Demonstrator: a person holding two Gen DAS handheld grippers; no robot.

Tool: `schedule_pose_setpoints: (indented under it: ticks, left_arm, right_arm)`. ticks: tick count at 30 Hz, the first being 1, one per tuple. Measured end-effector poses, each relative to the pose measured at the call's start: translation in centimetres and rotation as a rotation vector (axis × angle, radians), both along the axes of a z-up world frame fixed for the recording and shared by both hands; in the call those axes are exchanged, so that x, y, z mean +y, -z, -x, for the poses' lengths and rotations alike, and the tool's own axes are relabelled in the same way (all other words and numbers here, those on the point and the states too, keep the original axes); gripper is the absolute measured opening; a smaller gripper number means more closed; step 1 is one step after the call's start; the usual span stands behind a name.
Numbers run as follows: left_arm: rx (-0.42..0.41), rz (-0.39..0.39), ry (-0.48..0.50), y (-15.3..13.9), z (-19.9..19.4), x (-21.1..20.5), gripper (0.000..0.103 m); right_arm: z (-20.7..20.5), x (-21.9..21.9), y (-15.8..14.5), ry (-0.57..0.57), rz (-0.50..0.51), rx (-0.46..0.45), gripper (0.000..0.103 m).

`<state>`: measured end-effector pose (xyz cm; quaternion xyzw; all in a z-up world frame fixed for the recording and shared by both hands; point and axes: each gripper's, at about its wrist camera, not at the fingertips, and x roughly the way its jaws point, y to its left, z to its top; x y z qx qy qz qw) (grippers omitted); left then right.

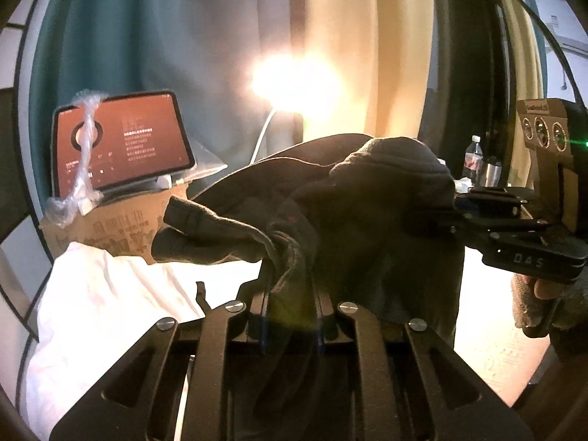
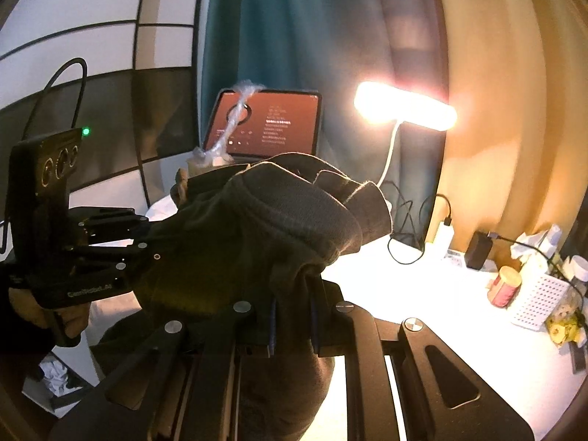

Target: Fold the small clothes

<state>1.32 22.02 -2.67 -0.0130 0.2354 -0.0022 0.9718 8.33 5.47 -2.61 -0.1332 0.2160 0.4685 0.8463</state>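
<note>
The left gripper [image 1: 290, 275] and right gripper [image 2: 294, 294] each had jaws clamped on bunched fabric of one dark grey-brown fleece garment [image 1: 375, 198], held aloft between them above the white table [image 2: 422, 294]. Backlight from the glowing bar lamp [image 2: 404, 112] obscured the garment's shape; its lower part was cut off.

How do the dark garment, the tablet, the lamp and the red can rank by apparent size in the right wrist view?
1. Garment, though nearness to the camera inflates it.
2. Tablet.
3. Lamp, close to the tablet; unsure, since glare swells it.
4. Can.
</note>
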Motion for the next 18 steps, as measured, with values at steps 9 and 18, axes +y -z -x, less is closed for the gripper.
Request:
schedule_pose_setpoints:
  ticks: [9,18]
  left_arm:
    - [0.088,0.033,-0.015,2.4,-3.3,1.3,0.016]
    - [0.179,0.050,-0.023,4.5,-6.2,2.3,0.016]
  right_arm:
    - [-3.9,1.4,2.5,0.006,0.029,0.071,0.015]
    - [-8.0,2.4,5.6,0.020,0.052,0.158,0.015]
